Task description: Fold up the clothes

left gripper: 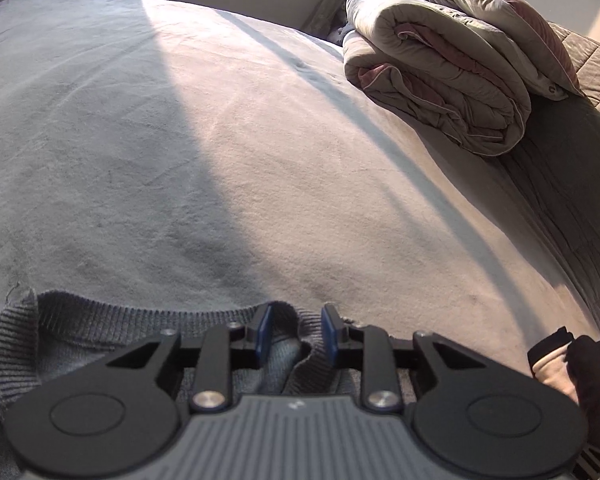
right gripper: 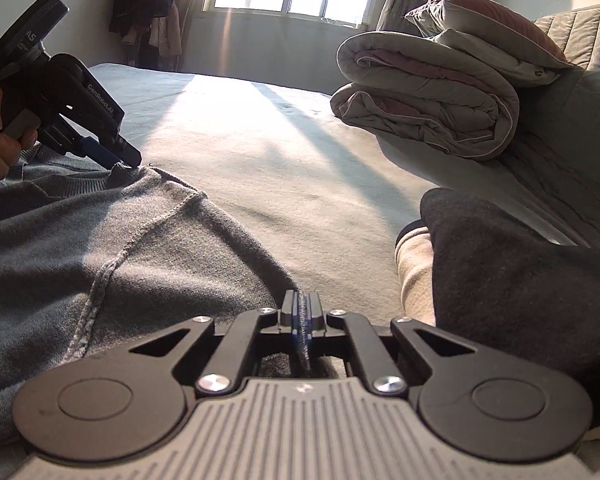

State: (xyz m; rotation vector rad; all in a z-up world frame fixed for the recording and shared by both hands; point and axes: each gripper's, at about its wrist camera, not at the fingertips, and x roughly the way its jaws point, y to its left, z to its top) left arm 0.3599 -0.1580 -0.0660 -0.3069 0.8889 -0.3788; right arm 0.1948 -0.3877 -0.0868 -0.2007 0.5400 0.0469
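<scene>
2 hand-held grippers work a grey knit sweater (right gripper: 100, 240) spread on a pale bed (left gripper: 180, 140). The left gripper (left gripper: 294, 334) has its blue pads apart around a bunched fold at the ribbed collar (left gripper: 140, 312), not pressing it. The right gripper (right gripper: 301, 320) is clamped together on a thin edge of the sweater's side, probably to keep that side taut for folding. A dark garment (right gripper: 520, 280) lies just right of it and could get in the way. A rolled quilt (right gripper: 420, 96) sits well apart, farther up the bed.
</scene>
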